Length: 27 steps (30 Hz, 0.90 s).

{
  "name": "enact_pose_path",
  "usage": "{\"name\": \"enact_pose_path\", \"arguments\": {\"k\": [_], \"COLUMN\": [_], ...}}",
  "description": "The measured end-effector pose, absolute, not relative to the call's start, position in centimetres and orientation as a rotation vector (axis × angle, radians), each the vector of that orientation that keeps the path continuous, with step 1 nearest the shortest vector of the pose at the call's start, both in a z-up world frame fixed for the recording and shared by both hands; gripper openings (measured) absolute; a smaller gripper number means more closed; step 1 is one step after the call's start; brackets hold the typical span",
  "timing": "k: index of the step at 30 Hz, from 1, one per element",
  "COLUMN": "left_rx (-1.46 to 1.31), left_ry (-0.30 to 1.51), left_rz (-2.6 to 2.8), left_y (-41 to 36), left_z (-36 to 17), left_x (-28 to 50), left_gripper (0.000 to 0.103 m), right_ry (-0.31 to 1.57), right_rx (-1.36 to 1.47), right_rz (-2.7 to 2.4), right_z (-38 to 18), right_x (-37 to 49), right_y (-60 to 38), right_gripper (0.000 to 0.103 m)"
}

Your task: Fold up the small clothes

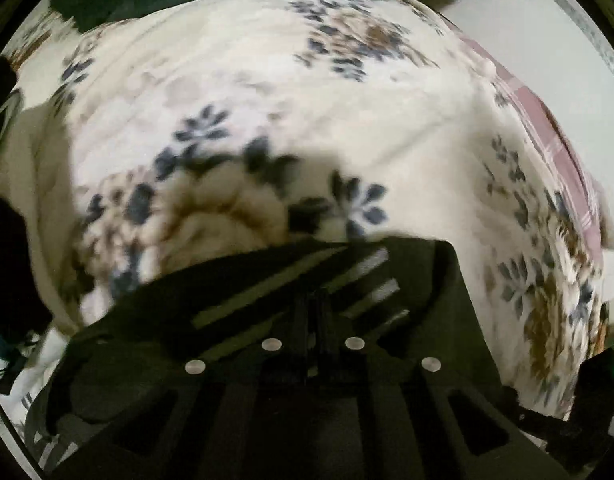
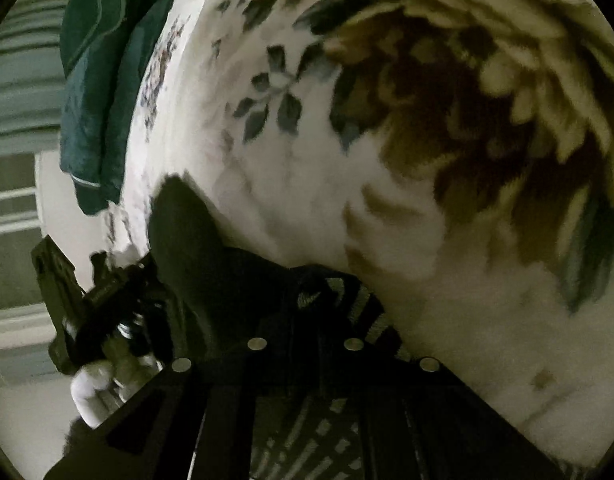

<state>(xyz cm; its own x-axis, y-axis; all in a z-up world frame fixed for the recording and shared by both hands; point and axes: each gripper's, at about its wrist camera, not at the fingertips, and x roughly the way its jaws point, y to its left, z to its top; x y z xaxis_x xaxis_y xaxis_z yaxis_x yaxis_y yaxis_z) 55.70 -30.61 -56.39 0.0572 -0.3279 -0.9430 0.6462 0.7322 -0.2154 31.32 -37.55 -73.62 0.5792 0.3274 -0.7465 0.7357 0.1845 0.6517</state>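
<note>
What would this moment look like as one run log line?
left hand-held gripper: shut on dark striped garment | right hand-held gripper: shut on same garment | surface: floral blanket | fold: not yet done

No readable text, label or number shows on anything in either view.

Both views are pretty dim and motion-blurred, with the floral blanket (image 1: 267, 92) print smeared. It's brightest mid-frame, and the lower part sinks into near-black shadow. Heavy fisheye bending, with black vignette corners all round.
</note>
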Motion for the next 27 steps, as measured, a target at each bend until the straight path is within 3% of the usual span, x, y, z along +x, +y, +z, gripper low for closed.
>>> {"name": "enact_pose_path", "arguments": {"k": [2,5,6,8,9,10,12,15,21,27], "left_rx": [0.272,0.206,0.191,0.185,0.172,0.157,0.119,0.008,-0.169,-0.451], "left_ry": [1.279,1.248,1.231,1.197,1.180,1.165,1.141,1.155,1.163,1.227], "left_rz": [-0.712,-0.647,-0.596,-0.520,-0.470,-0.440,-0.354,-0.242,-0.019,0.329], "left_y": [-29.2,-26.1,-24.3,-21.8,-19.6,-17.9,-13.6,-7.6,5.1,21.4], "left_z": [-55.0,-53.1,-52.4,-51.5,-51.0,-50.5,-49.8,-49.3,-48.2,-48.6], "left_x": [55.4,54.6,54.1,53.0,52.1,51.3,49.4,47.1,39.4,25.3], "left_gripper": [0.003,0.004,0.008,0.036,0.080,0.101,0.101,0.101,0.101,0.101], "right_ry": [1.022,1.062,1.078,1.123,1.171,1.204,1.263,1.318,1.374,1.437], "right_rx": [1.384,1.399,1.377,1.295,1.212,1.139,1.023,0.866,0.601,0.463], "right_rz": [-0.339,-0.324,-0.330,-0.353,-0.386,-0.401,-0.403,-0.375,-0.293,-0.167], "right_z": [-73.3,-72.7,-72.0,-70.4,-69.3,-68.4,-66.9,-65.1,-62.6,-62.2], "right_x": [31.9,32.0,32.0,32.5,32.9,33.3,34.4,36.0,39.4,42.4], "right_y": [-37.8,-38.4,-38.5,-38.2,-37.7,-37.2,-35.7,-32.7,-25.5,-17.5], "right_gripper": [0.008,0.021,0.031,0.053,0.070,0.073,0.075,0.086,0.087,0.087]}}
